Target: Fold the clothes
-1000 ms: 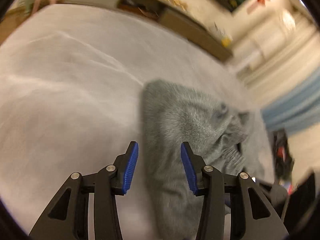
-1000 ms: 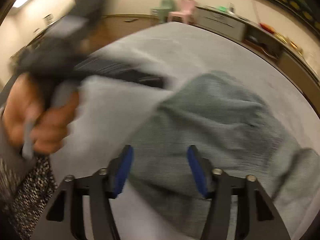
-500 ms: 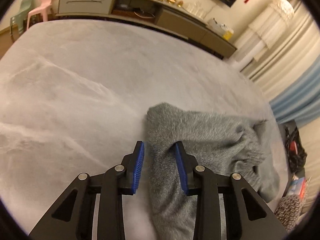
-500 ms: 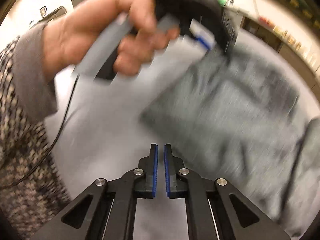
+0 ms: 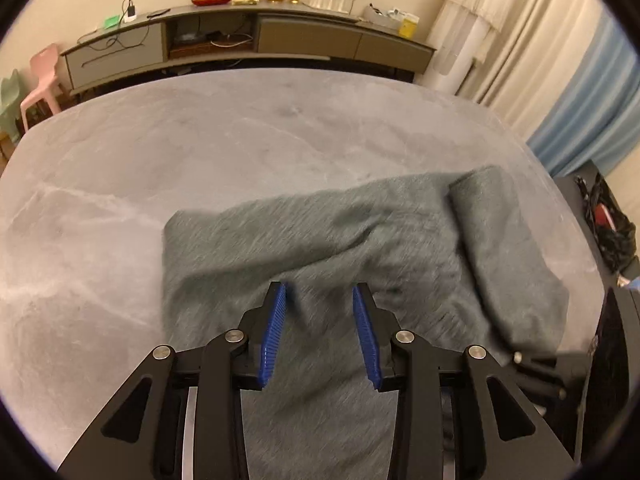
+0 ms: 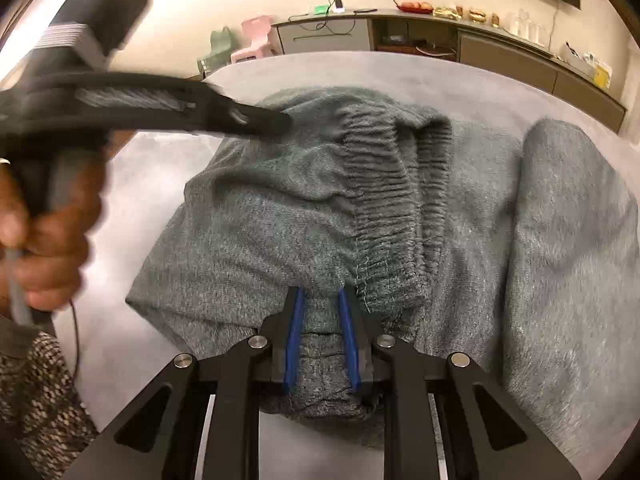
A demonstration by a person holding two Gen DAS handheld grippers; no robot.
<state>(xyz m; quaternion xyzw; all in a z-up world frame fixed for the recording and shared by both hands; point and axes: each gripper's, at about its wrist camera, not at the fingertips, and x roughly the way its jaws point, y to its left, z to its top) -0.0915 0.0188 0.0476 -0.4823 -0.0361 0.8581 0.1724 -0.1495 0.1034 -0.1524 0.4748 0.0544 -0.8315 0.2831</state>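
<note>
A grey-green knit garment (image 5: 360, 232) lies crumpled on a grey covered surface (image 5: 200, 152). Its ribbed band (image 6: 384, 200) is bunched near the middle, and one sleeve is folded over on the right. My left gripper (image 5: 320, 296) hangs over the garment's near part. Its jaws are opening, with a low ridge of knit beside the left pad and nothing pinched. In the right wrist view the left gripper (image 6: 276, 124), held by a hand (image 6: 40, 240), reaches the garment's far left edge. My right gripper (image 6: 320, 304) sits at the near edge. Its jaws are opening, with knit in the narrow gap.
A long low cabinet (image 5: 260, 40) runs along the back wall, with a pink chair (image 5: 40, 76) to its left. Curtains (image 5: 592, 100) and a dark bag (image 5: 612, 232) are off the surface's right side. A patterned sleeve (image 6: 36, 392) fills the right wrist view's lower left.
The left gripper slid right, further onto the garment, and its jaws widened a little. The right gripper went from wide open to shut on nothing, then moved onto the near edge and parted.
</note>
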